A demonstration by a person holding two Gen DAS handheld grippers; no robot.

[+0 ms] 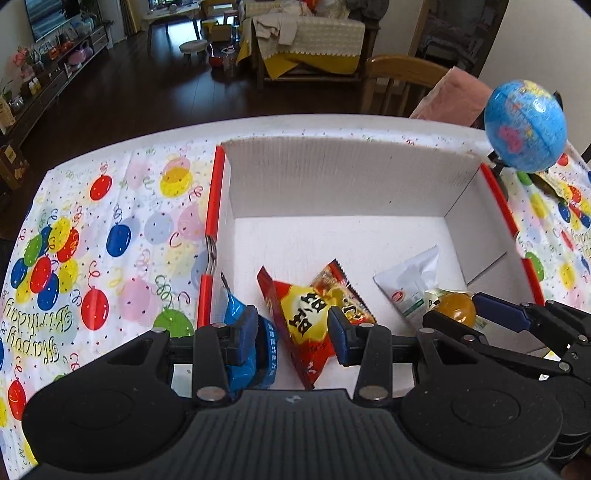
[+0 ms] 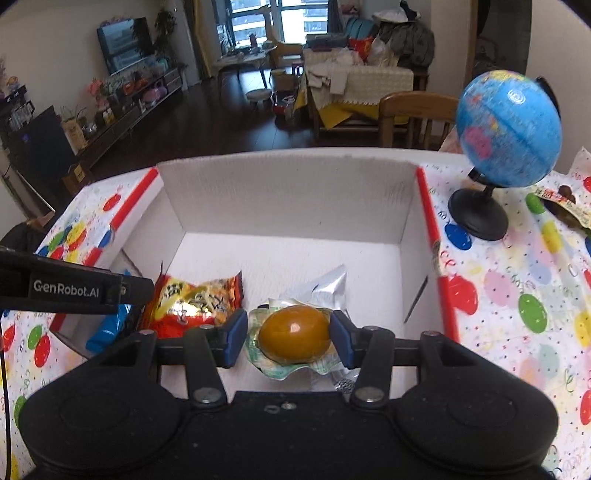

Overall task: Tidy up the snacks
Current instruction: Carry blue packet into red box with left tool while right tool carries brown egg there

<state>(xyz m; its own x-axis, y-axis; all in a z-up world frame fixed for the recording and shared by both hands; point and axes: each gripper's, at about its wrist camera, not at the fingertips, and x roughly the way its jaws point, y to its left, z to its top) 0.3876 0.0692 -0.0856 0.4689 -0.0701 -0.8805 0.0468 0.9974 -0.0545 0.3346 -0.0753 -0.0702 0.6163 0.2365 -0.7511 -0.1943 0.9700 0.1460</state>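
Surface: table under a white plastic cloth (image 1: 122,229) printed with coloured balloons and "Happy Birthday" script.
Container: open white corrugated cardboard box with red edges (image 2: 288,195), standing on the cloth.
Box contents: red and yellow crinkled snack packet (image 1: 310,317) mid-floor; blue foil packet (image 1: 240,332) against the left wall; white sachet with a green and red mark (image 1: 410,284) toward the right.
Left gripper (image 1: 293,332): fingers apart, holding nothing, hanging over the red and yellow packet.
Right gripper (image 2: 288,338): jaws closed on an amber, egg-shaped snack sealed in clear plastic (image 2: 293,334), held low inside the box over the white sachet.
Beside the box: blue desk globe on a black stand (image 2: 508,129), right of the box; a further wrapped snack (image 2: 557,206) just beyond it.
Room: dark wooden floor (image 1: 147,85), wooden chair (image 2: 413,110) behind the table, cloth-draped sofa (image 1: 314,33), wall television (image 2: 123,44) above a low cabinet.
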